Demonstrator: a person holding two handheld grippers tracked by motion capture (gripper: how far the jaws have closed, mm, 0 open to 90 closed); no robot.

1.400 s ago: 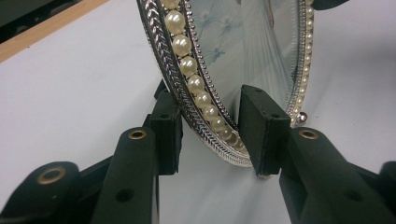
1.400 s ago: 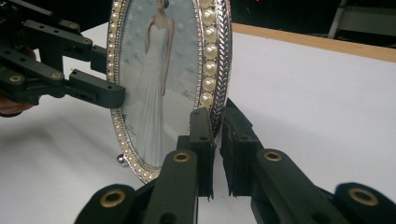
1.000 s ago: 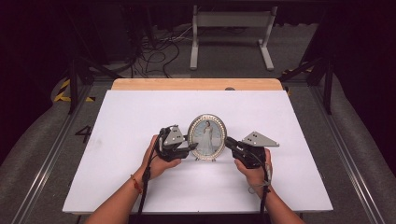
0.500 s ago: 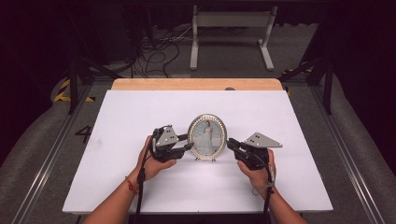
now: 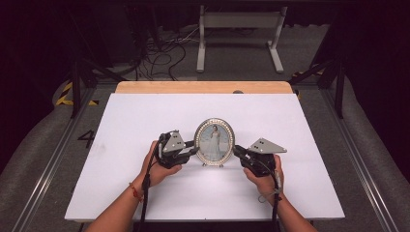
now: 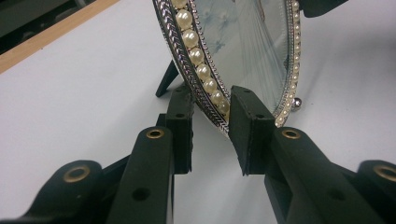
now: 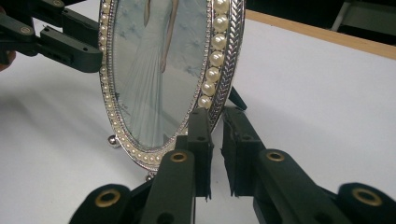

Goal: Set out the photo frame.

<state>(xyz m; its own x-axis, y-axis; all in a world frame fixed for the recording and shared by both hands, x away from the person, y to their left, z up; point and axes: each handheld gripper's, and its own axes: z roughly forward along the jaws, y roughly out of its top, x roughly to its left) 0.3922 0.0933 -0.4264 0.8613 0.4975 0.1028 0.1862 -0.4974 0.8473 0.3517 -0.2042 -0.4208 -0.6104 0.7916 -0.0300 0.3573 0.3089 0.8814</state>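
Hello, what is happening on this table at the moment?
A person works with two handheld grippers on an oval pearl-rimmed picture frame standing upright on the white table. The right gripper is clamped on the frame's rim. The left gripper has just been closing around the opposite rim, with a small gap left.

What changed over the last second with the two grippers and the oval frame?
The left gripper has just been closing its jaws over the left rim of the oval picture frame, which sits between its pads with a small gap showing. The left hand barely shifted. Unchanged: the right gripper stays clamped on the right rim, and the frame stands upright at the same spot on the white table.
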